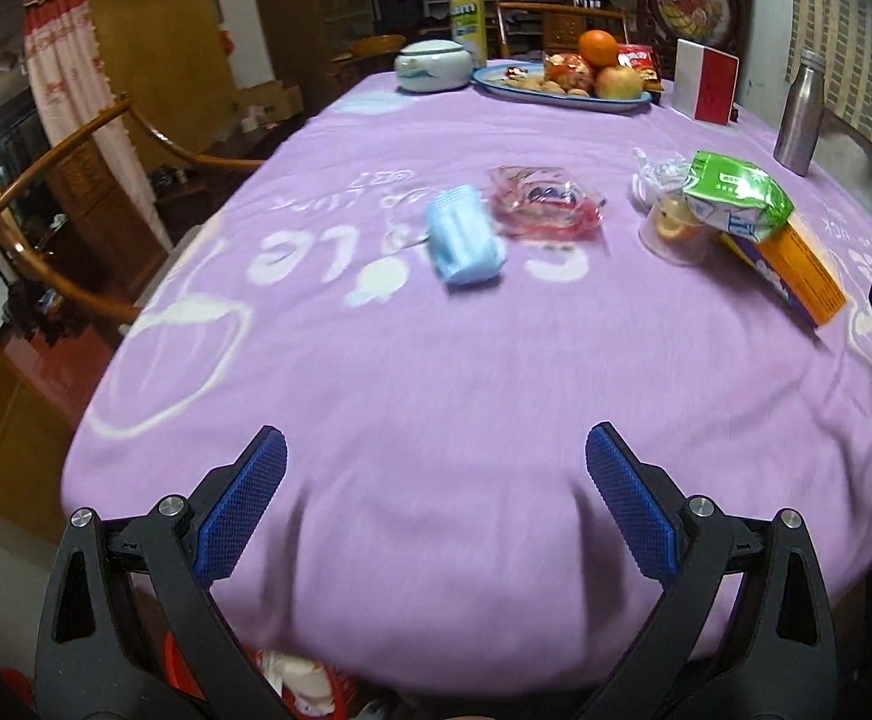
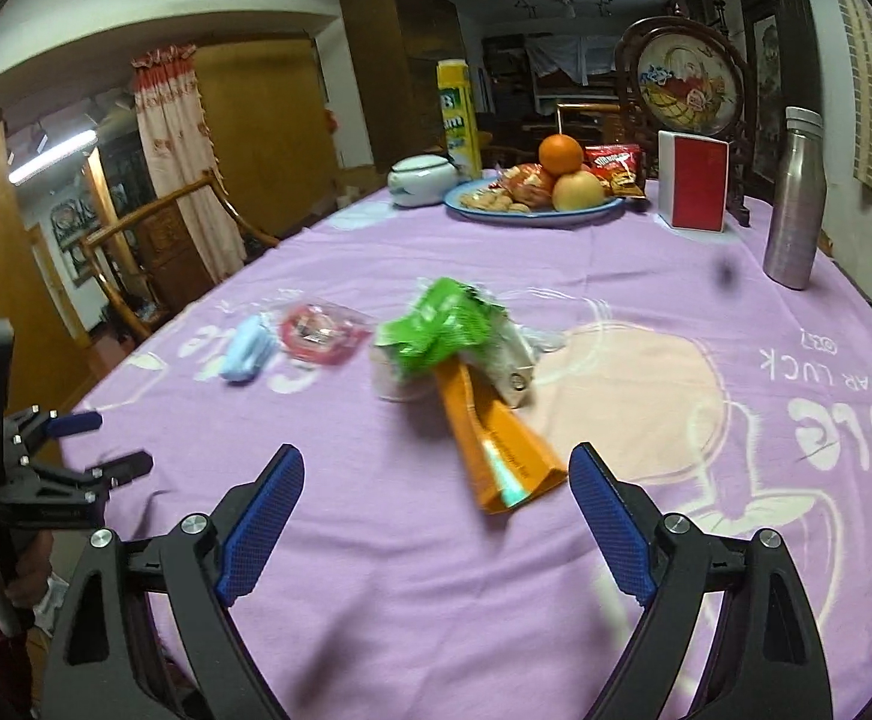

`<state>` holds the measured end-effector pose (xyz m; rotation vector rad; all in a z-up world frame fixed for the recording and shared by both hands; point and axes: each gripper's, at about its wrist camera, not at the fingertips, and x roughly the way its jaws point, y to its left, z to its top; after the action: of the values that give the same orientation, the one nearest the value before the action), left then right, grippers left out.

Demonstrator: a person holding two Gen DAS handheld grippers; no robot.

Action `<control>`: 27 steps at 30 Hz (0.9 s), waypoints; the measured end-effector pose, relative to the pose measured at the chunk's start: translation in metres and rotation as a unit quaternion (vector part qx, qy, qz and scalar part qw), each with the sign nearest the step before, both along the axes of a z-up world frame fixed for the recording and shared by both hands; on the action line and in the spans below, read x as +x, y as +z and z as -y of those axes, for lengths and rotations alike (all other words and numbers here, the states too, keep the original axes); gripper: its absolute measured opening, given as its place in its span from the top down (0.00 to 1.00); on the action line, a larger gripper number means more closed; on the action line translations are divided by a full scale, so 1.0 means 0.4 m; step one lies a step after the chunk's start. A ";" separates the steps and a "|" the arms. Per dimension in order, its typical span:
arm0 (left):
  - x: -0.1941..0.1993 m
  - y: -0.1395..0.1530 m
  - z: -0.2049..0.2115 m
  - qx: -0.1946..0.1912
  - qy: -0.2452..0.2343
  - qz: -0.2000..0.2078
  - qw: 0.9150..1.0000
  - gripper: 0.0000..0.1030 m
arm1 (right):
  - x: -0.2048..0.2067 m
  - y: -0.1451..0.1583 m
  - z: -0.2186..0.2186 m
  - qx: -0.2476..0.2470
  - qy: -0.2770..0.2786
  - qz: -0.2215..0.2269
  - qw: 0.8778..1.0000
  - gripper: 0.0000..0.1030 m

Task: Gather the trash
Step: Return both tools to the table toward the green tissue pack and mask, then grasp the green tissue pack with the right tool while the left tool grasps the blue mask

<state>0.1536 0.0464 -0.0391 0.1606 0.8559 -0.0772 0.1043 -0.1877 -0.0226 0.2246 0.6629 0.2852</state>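
Trash lies on the purple tablecloth (image 1: pixel 436 360): a crumpled blue face mask (image 1: pixel 463 237), a red-and-clear plastic wrapper (image 1: pixel 547 210), a clear plastic cup (image 1: pixel 673 231) with fruit scraps, a green-and-white packet (image 1: pixel 739 195) and an orange carton (image 1: pixel 796 276). My left gripper (image 1: pixel 436 450) is open and empty above the table's near edge, well short of the mask. My right gripper (image 2: pixel 436 468) is open and empty, with the orange carton (image 2: pixel 499 456) just ahead between its fingers; the green packet (image 2: pixel 436 324), wrapper (image 2: pixel 316 333) and mask (image 2: pixel 250 351) lie beyond.
At the far side stand a blue plate (image 1: pixel 562 97) of fruit and snacks, a white lidded bowl (image 1: pixel 433 65), a yellow canister (image 1: pixel 466 0), a red-and-white box (image 1: pixel 709 81) and a steel bottle (image 1: pixel 802 114). A wooden chair (image 1: pixel 76 192) stands left. A red bin (image 1: pixel 316 684) sits below the near edge.
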 end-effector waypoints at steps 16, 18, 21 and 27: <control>0.203 -0.012 -0.015 -0.060 0.018 -0.038 0.997 0.07 | 0.222 0.037 -0.047 -0.044 0.038 -0.020 0.998 0.06; 0.237 -0.015 -0.008 -0.073 0.017 -0.042 0.996 0.07 | 0.240 0.035 -0.037 -0.037 0.036 -0.018 0.998 0.06; 0.293 -0.027 0.003 -0.078 0.020 -0.052 0.995 0.07 | 0.253 0.016 -0.012 -0.010 0.029 -0.019 0.999 0.06; 0.365 -0.057 -0.007 -0.099 0.034 -0.084 0.991 0.07 | 0.279 -0.004 0.033 0.027 0.011 -0.032 0.999 0.06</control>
<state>0.2998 0.0494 -0.0618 -0.0617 1.0161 -0.1120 0.2160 -0.2009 -0.0241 0.2792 0.7219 0.3182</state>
